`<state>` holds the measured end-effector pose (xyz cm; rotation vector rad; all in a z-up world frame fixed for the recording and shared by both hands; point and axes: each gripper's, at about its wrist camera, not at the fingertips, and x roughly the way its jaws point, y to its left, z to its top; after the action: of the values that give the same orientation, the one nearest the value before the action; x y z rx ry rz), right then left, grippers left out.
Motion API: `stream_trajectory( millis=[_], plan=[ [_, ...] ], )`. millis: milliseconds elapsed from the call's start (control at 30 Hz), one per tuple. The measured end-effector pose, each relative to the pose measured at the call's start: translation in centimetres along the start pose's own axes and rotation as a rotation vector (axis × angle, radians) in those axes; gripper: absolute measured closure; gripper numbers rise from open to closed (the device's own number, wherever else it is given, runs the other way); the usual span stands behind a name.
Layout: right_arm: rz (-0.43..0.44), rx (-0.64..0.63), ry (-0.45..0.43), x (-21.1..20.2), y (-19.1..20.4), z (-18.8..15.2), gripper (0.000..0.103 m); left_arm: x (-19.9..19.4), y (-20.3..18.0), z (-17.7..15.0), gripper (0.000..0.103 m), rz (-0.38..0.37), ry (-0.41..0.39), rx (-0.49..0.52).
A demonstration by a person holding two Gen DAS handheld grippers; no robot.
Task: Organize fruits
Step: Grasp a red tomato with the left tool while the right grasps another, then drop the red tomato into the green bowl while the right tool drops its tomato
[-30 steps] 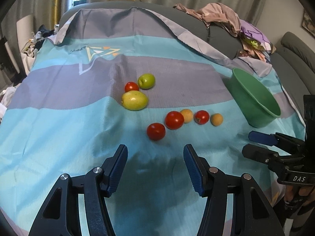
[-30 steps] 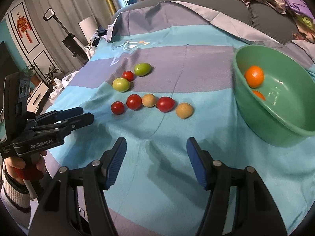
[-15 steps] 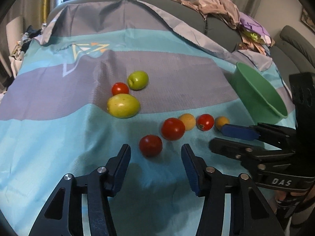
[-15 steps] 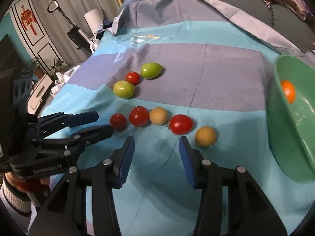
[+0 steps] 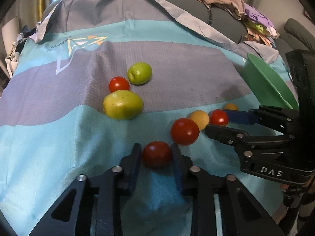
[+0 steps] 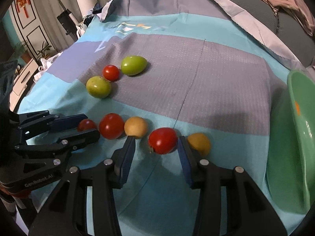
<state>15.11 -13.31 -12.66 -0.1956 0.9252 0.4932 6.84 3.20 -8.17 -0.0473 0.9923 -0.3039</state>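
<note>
- Our left gripper (image 5: 156, 154) has just been closing, and its jaws now clamp the near tomato (image 5: 157, 153), the leftmost fruit of the front row, which sits on the cloth (image 5: 49, 147); both pads press its flanks.
- Our right gripper (image 6: 156, 145) has also just been closing. Its jaws straddle the oval tomato (image 6: 162, 140): the right pad looks to be touching it, while a gap shows at the left pad, so we judge this one not yet gripped.
- The oval tomato lies dead ahead between the right jaws, its long axis running across them. That is the relation the next move turns on: the jaws must close along that long axis without nudging the tan fruit (image 6: 198, 143) just behind the right pad.
- The pale fruit (image 6: 135, 127) sits just off the left pad's tip, so the gap is tight on both sides.
- The bowl (image 6: 295, 137) stands to the right, nearer our right hand; at least one orange (image 6: 297, 106) fruit is already inside.
- The big tomato (image 5: 184, 131) lies between the two grippers, untouched.
- Farther back, two green fruits (image 5: 139, 73) (image 5: 123, 104) and a small tomato (image 5: 119, 84) wait in a cluster.
- We judge sorting as early: most fruit is outside the bowl.
</note>
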Motion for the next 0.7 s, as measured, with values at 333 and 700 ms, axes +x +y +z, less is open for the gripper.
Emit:
stream_trajectory(
  millis=[333,700],
  plan=[
    [0.003,-0.009,0.004,0.1,-0.1,-0.1,0.075,-0.2,0.6,0.0,0.075,-0.033,-0.019,-0.027],
    [0.063,0.044,-0.102,-4.8,0.3,-1.9,0.075,-5.2,1.2,-0.7,0.075,-0.036,-0.107,-0.067]
  ],
)
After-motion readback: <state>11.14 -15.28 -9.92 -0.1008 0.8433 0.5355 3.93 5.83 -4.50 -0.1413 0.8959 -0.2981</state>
